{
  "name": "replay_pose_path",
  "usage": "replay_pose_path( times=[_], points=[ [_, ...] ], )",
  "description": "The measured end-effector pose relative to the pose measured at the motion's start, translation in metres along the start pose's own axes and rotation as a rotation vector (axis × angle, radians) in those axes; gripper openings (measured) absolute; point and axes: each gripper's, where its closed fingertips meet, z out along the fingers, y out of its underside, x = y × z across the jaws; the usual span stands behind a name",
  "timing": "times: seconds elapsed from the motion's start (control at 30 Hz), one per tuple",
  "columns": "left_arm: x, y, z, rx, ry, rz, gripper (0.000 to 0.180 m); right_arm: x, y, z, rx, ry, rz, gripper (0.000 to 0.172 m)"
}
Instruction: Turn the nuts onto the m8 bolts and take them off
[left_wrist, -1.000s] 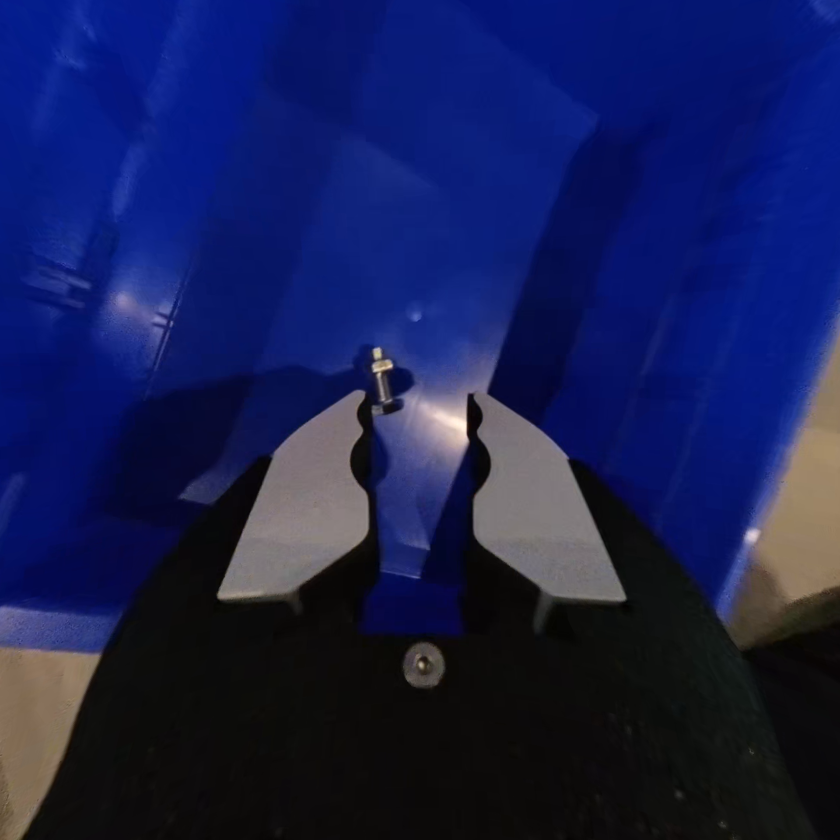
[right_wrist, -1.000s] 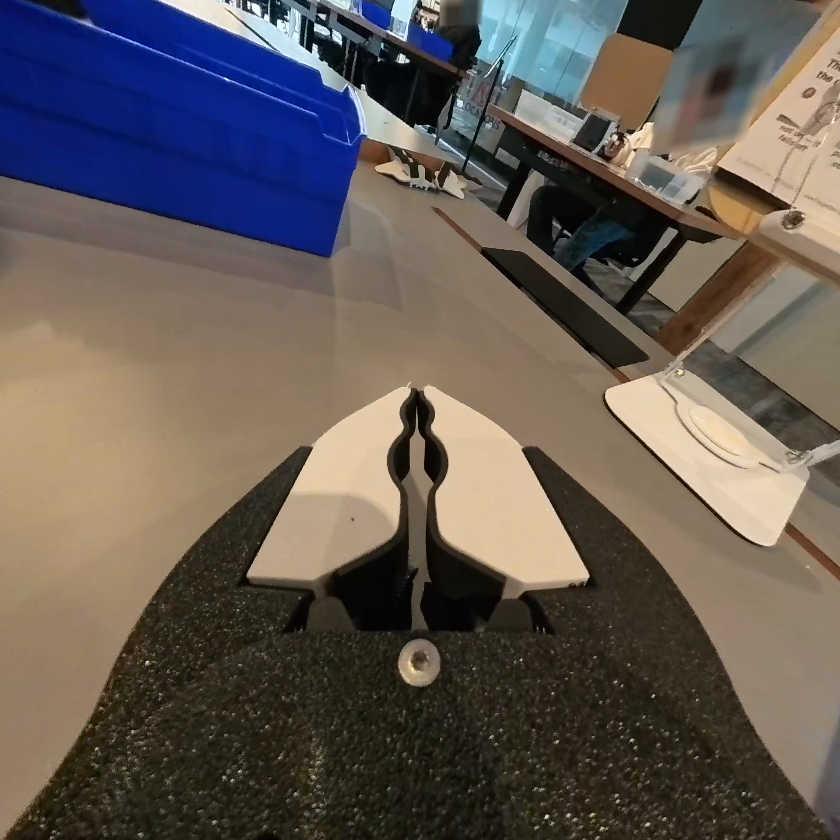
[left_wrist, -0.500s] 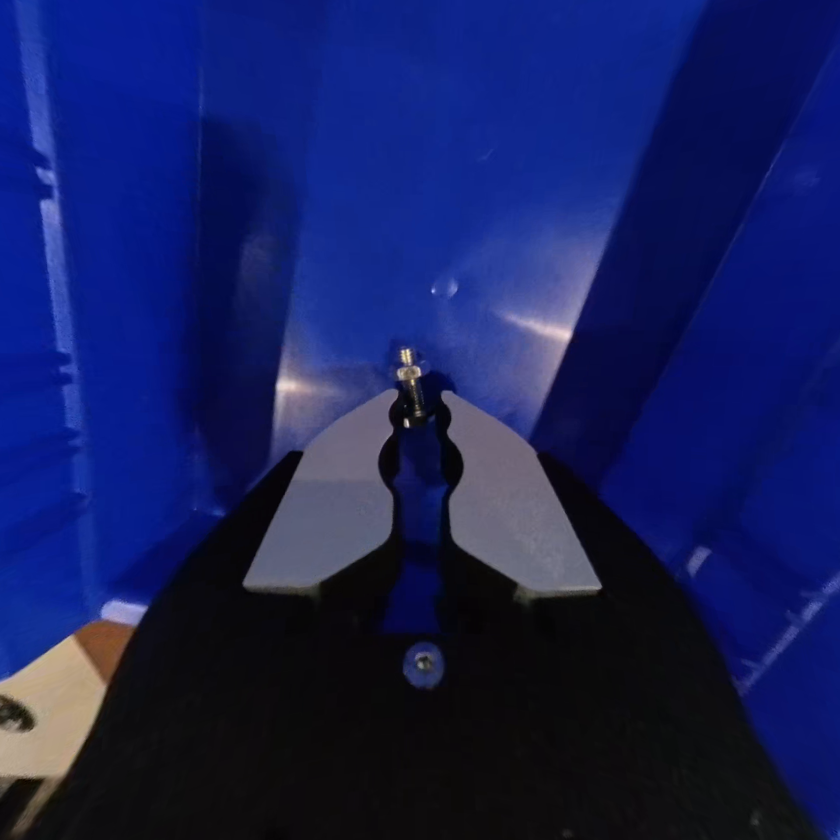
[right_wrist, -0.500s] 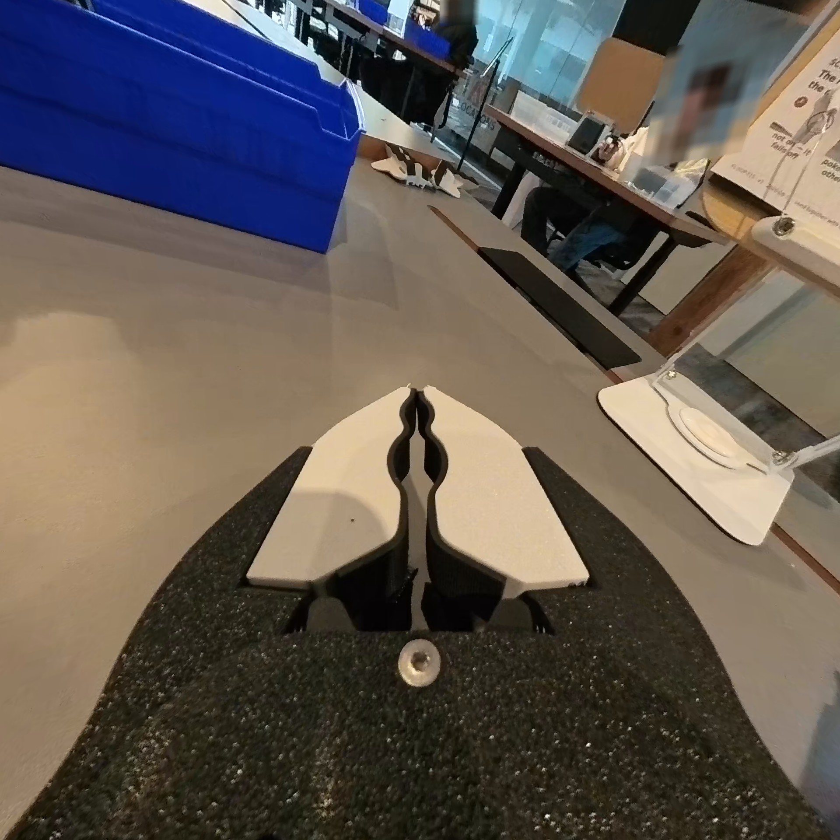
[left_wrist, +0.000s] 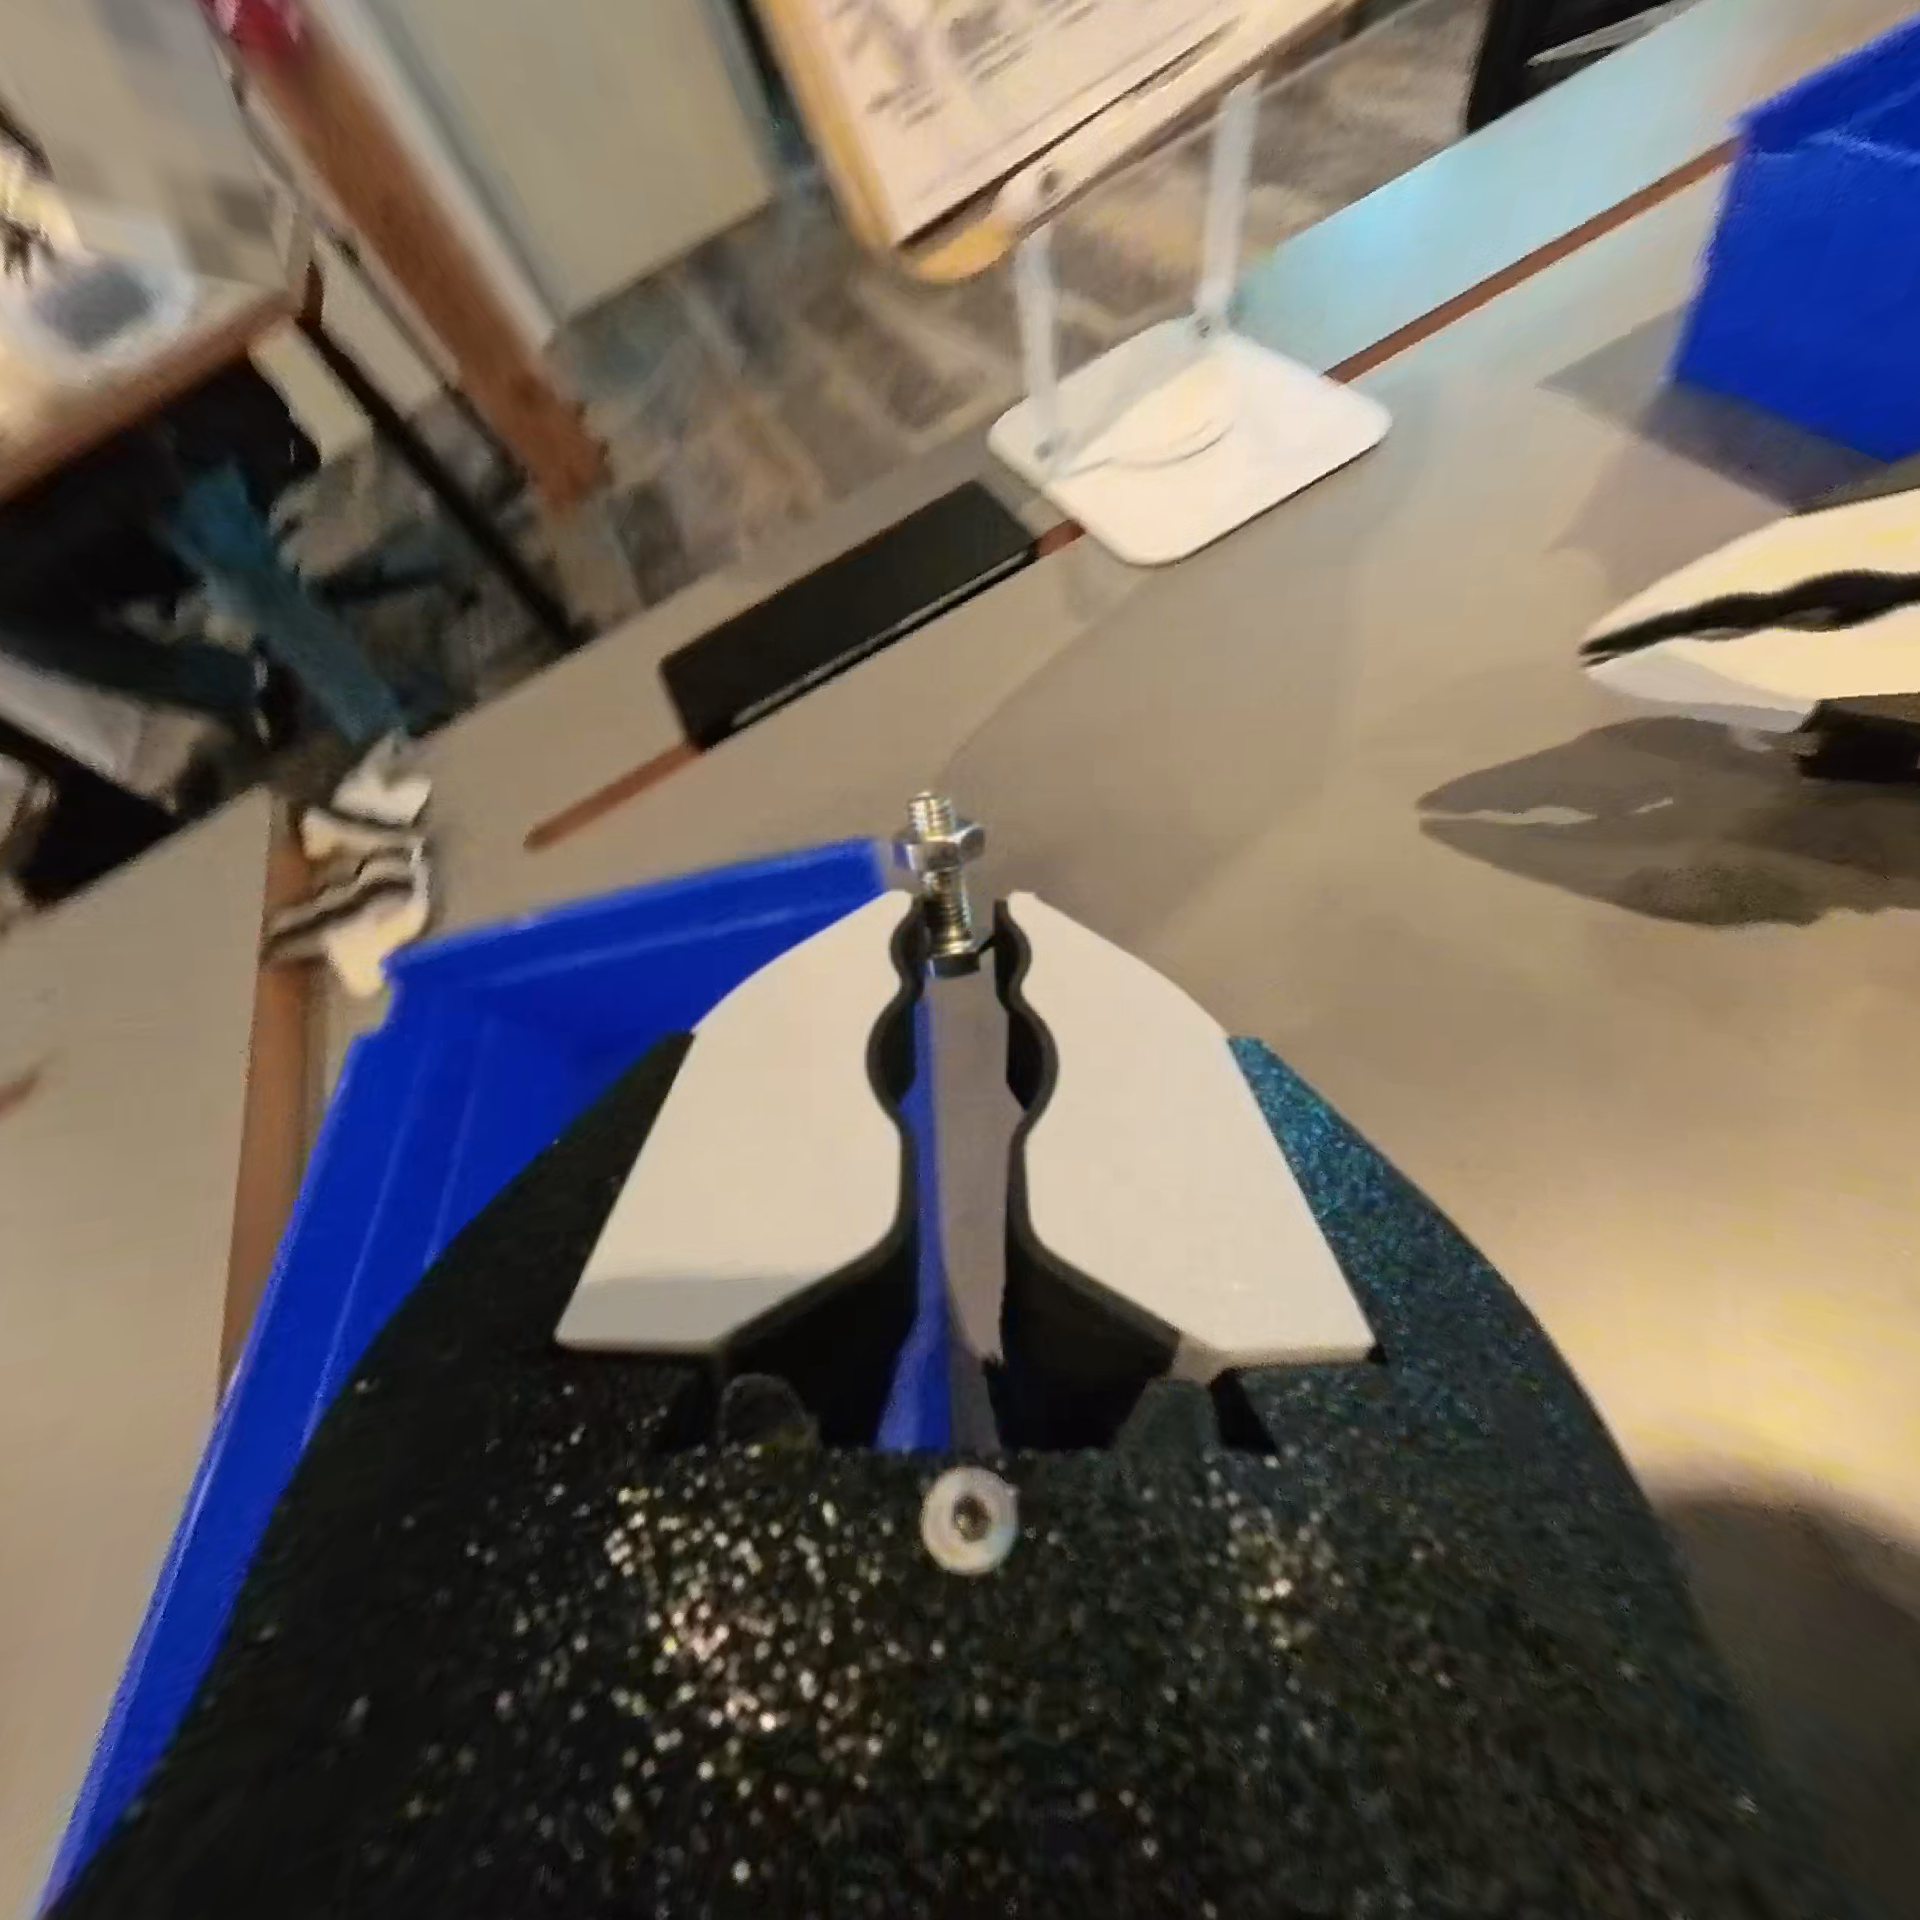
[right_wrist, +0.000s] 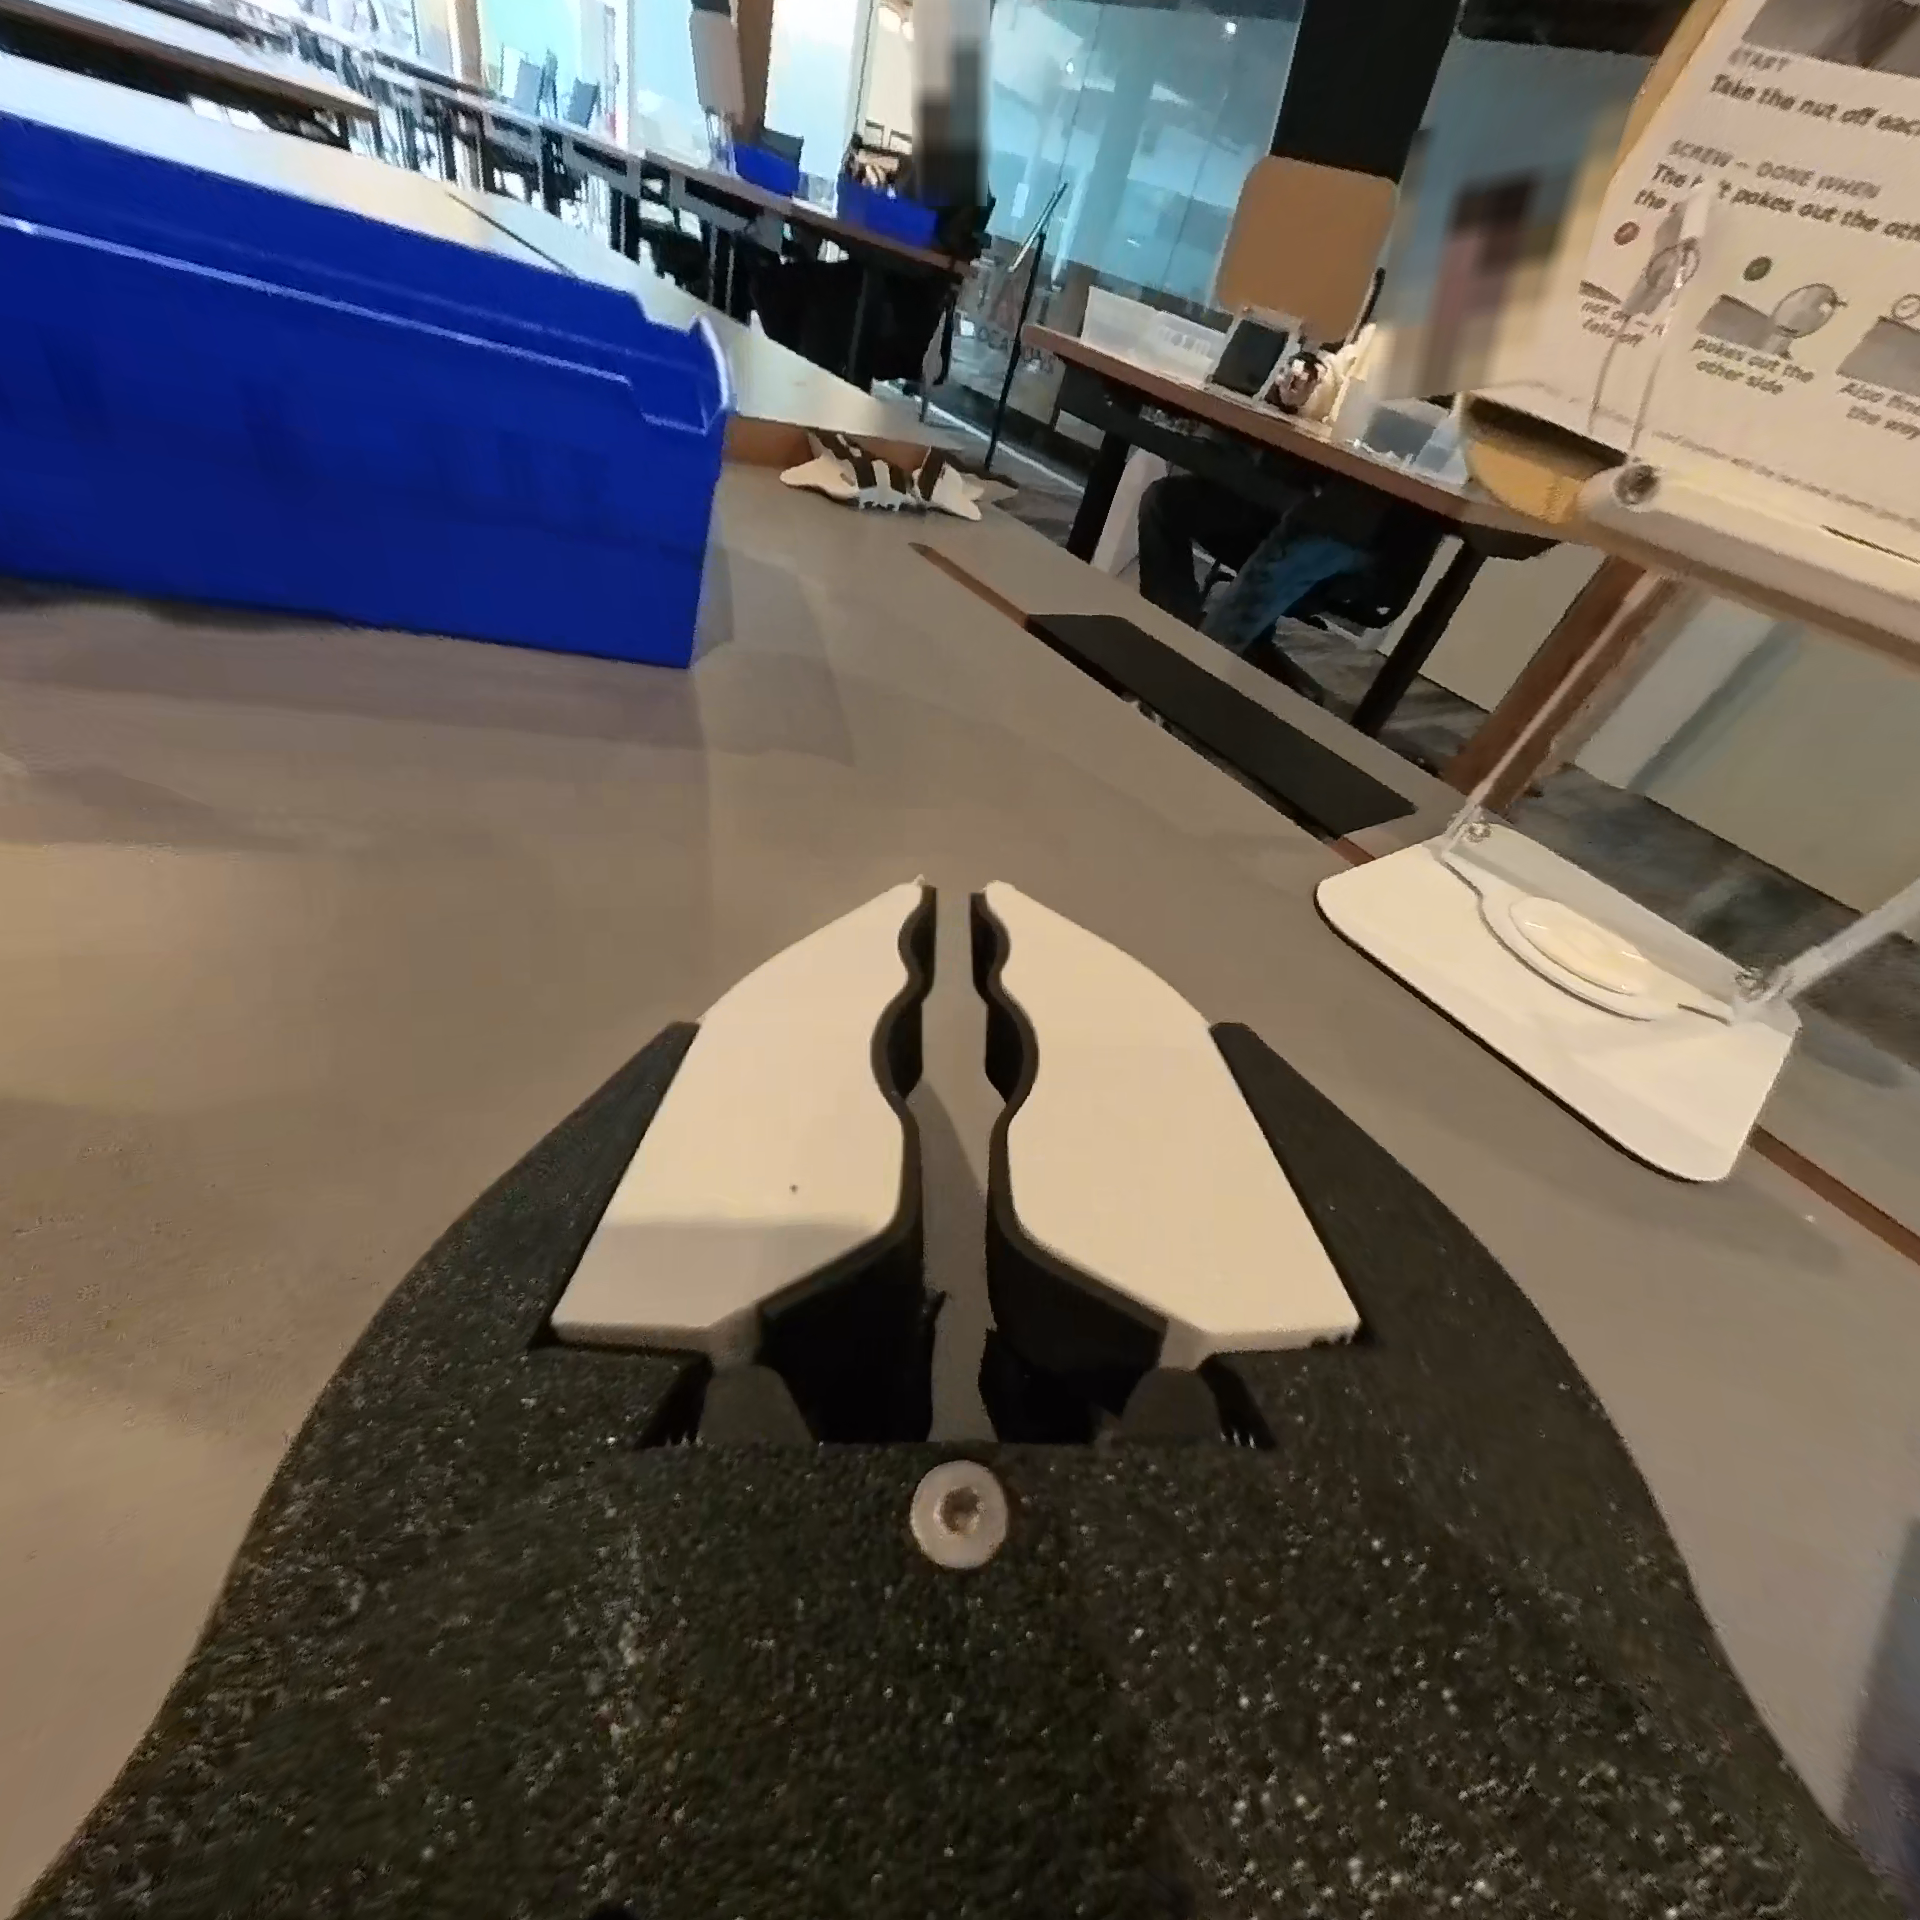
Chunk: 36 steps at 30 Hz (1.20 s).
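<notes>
My left claw (left_wrist: 954, 940) clamps the bolt (left_wrist: 948, 914) by its head, shaft pointing straight ahead with the nut (left_wrist: 938, 840) near its tip (right claw (right_wrist: 953, 902) slightly parted, empty, off to my right over the desk (right_wrist: 312, 935)).

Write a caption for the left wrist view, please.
Left gripper holds a small bolt, nut still threaded on, above the grey table.

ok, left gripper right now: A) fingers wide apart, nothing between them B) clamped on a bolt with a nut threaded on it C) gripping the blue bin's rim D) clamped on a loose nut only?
B: the left gripper pinches the bolt by its head end, and the nut sits on the threads near the tip.
</notes>
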Motion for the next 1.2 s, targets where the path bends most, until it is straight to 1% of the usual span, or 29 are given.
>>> replay_pose_path(
  times=[0.03,0.1,0.2,0.33,0.4,0.47,0.57,0.63,0.7,0.9,0.93,0.97,1.0,1.03,1.13,1.2],
  points=[
    [0.015,-0.006,0.009,0.038,0.021,0.042,0.012,0.001,-0.001,-0.001,0.012,-0.004,0.014,0.008],
    [0.044,-0.011,0.031,0.099,0.07,0.107,0.012,0.002,-0.004,-0.004,0.039,-0.019,0.043,0.012],
    [0.086,-0.01,0.068,0.185,0.158,0.191,0.012,0.001,-0.009,-0.007,0.083,-0.069,0.09,0.021],
    [0.13,0.003,0.113,0.279,0.259,0.265,0.012,-0.006,-0.019,-0.012,0.159,-0.192,0.203,0.025],
    [0.15,0.013,0.127,0.305,0.329,0.285,0.012,-0.011,-0.02,-0.012,0.159,-0.264,0.269,0.027],
    [0.167,0.018,0.13,0.333,0.394,0.304,0.012,-0.018,-0.018,-0.012,0.127,-0.337,0.305,0.027],
    [0.179,0.02,0.125,0.372,0.422,0.408,0.012,-0.028,-0.015,-0.012,0.083,-0.4,0.305,0.026],
    [0.186,0.028,0.124,0.349,0.452,0.444,0.012,-0.036,-0.011,-0.01,0.041,-0.444,0.308,0.024],
    [0.19,0.034,0.125,0.321,0.457,0.476,0.012,-0.04,-0.008,-0.008,0.007,-0.452,0.299,0.024],
    [0.2,0.038,0.124,0.314,0.473,0.555,0.012,-0.048,0.002,-0.002,-0.091,-0.447,0.289,0.027],
    [0.202,0.041,0.125,0.301,0.474,0.572,0.012,-0.049,0.003,-0.001,-0.103,-0.444,0.293,0.025],
    [0.203,0.043,0.126,0.293,0.474,0.587,0.012,-0.049,0.004,0.0,-0.113,-0.437,0.296,0.019],
    [0.205,0.044,0.126,0.291,0.475,0.596,0.012,-0.048,0.006,0.0,-0.125,-0.428,0.301,0.014],
    [0.205,0.045,0.127,0.286,0.476,0.6,0.012,-0.048,0.007,0.001,-0.133,-0.429,0.307,0.012],
    [0.208,0.046,0.127,0.281,0.507,0.574,0.012,-0.048,0.007,0.0,-0.139,-0.437,0.32,0.011],
    [0.21,0.043,0.125,0.292,0.544,0.528,0.015,-0.047,0.005,-0.001,-0.122,-0.438,0.327,0.01]
  ],
)
